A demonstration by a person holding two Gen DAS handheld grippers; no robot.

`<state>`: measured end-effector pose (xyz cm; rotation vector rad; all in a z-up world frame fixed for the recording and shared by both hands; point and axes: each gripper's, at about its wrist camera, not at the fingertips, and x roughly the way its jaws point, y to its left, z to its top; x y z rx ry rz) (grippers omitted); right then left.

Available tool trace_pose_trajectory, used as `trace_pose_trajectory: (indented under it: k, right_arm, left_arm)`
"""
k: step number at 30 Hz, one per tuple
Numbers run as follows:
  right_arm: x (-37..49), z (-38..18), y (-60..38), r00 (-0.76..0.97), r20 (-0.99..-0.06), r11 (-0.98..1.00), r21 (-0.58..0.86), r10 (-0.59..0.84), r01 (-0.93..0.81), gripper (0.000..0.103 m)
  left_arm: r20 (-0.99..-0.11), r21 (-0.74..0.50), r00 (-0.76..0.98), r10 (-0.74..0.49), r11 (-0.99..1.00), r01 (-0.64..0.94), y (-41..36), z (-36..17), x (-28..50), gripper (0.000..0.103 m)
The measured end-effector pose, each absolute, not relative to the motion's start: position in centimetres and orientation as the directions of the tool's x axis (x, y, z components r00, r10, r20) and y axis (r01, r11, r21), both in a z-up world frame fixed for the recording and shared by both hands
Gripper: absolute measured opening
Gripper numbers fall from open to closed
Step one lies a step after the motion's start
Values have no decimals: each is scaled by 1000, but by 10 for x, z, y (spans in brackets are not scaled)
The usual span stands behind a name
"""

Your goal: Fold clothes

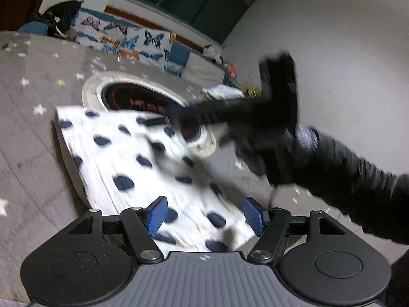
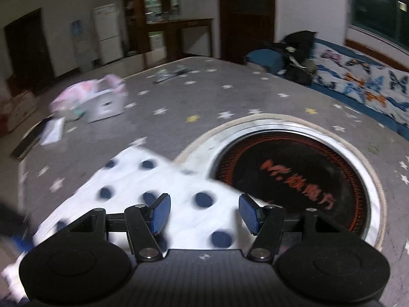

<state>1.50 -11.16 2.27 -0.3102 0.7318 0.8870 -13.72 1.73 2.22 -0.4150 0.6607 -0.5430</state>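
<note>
White dotted cloth [image 1: 143,163], lower centre: soft, light; take its corners. Left gripper [image 1: 205,216] and right gripper [image 2: 202,213] both released.

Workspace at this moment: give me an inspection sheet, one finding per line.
Surface: grey star-print cover with a round black heater plate set into it.
Job's things: white cloth with navy dots, lying flat, one corner over the plate.
Clutter: pink-and-white bag and papers at the far edge.
Grippers: left claw and right claw both open above the cloth, holding nothing.
Cables: nothing seen.
Surroundings: butterfly-print bedding, white fridge, dark window.
</note>
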Motion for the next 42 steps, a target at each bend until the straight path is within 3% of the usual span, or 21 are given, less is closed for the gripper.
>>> trace_pose_trajectory:
  k: [12, 19, 22, 24, 29, 35, 42]
  right_arm:
    - [-27, 7, -132, 362, -737, 550, 15, 570, -835, 61]
    - [-36, 23, -144, 406, -708, 560, -18, 577, -828, 61]
    - [-44, 24, -139, 422, -702, 549, -52, 574, -834, 61]
    - [-48, 18, -135, 439, -709, 550, -87, 552, -831, 61]
    - [-47, 9, -150, 458, -729, 595, -86, 509, -799, 61]
    - [-48, 14, -170, 498, -734, 625, -131, 461, -770, 61]
    - [-61, 36, -162, 414, -681, 550, -19, 604, -835, 61]
  left_arm:
    - [-507, -511, 690, -517, 825, 243, 37, 11, -121, 67]
    - [-472, -474, 745, -471, 848, 236, 43, 28, -120, 67]
    - [-496, -446, 754, -432, 871, 205, 43, 24, -110, 56]
    - [-513, -427, 757, -404, 886, 183, 43, 20, -103, 40]
    - [-564, -343, 753, -338, 926, 158, 41, 9, -98, 23]
    - [-554, -342, 765, -329, 928, 151, 43, 16, -103, 24]
    - [-530, -353, 749, -397, 907, 231, 28, 34, -120, 28]
